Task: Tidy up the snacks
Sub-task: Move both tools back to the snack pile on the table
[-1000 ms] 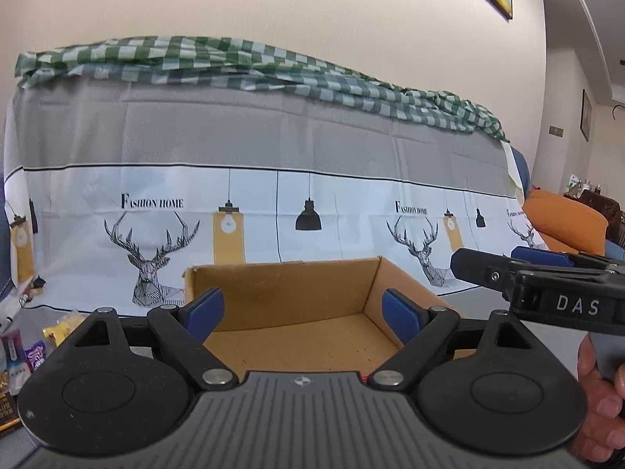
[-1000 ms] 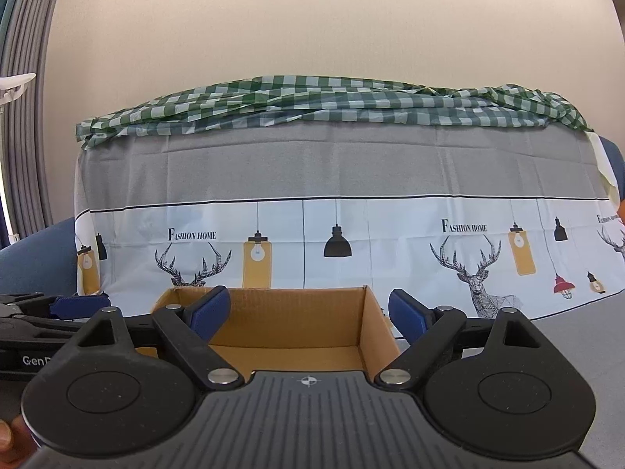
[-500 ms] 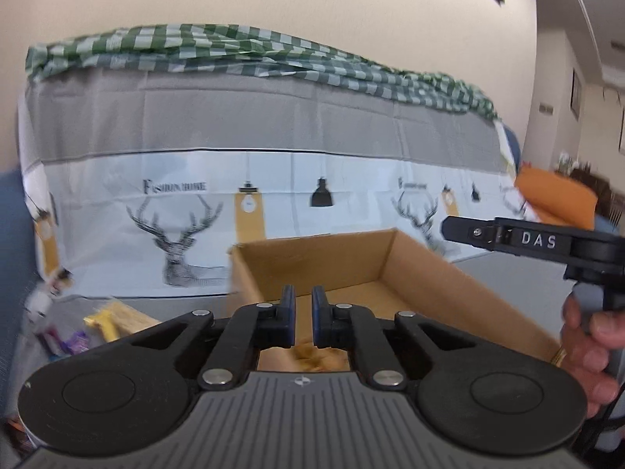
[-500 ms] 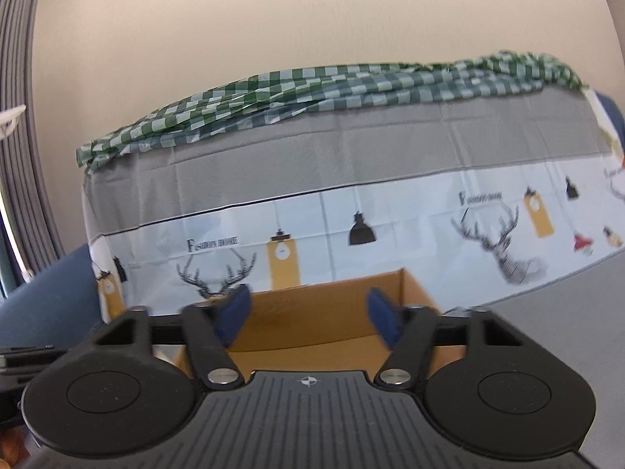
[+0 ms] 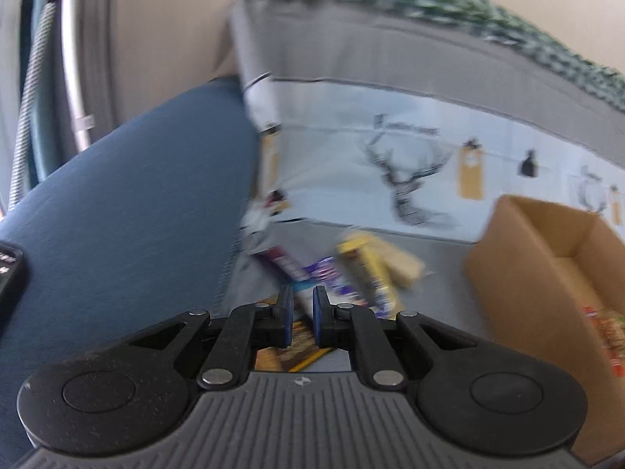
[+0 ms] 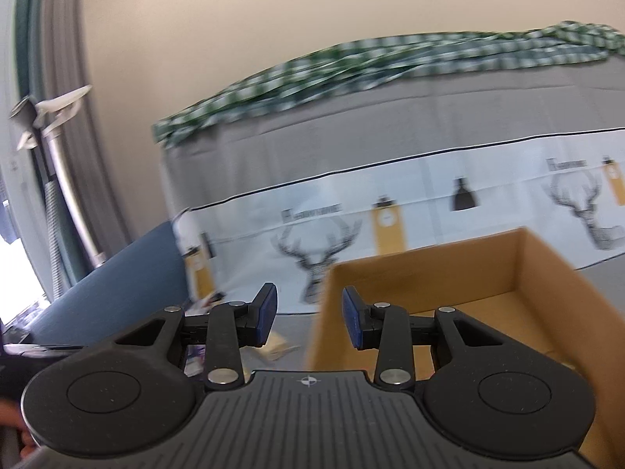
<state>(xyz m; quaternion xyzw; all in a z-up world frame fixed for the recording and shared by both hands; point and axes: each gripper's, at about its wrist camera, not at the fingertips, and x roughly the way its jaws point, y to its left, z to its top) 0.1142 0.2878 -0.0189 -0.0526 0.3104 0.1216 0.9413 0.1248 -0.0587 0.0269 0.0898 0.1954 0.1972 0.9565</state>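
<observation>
Nearest in the left wrist view, the left gripper (image 5: 302, 314) is hanging over the snack pile with its blue pads drawn almost together, a narrow slit between them and nothing caught there; it is clenched on air, probably so it can travel compactly before spreading for a pick. Directly beneath it a brown-and-yellow packet (image 5: 295, 346) is lying flat on the grey cover. Just beyond, purple packets (image 5: 308, 271) and a yellow packet (image 5: 369, 269) are sitting in a loose, blurred heap, so their exact overlap cannot be told. They are waiting to the left of the cardboard box (image 5: 523, 273), close enough for short transfers.

The box is standing open-topped on the right, and a red-printed wrapper (image 5: 603, 336) is already lying inside it, so sorting seems partly done.

In the right wrist view, the right gripper (image 6: 310, 318) is standing released, its pads well apart and empty, hovering at the near left corner of the box, seemingly ready to receive or steady something.

Farthest back, the deer-print cloth (image 6: 429, 211) is draping the sofa back, topped by a green checked cloth (image 6: 371, 62).
</observation>
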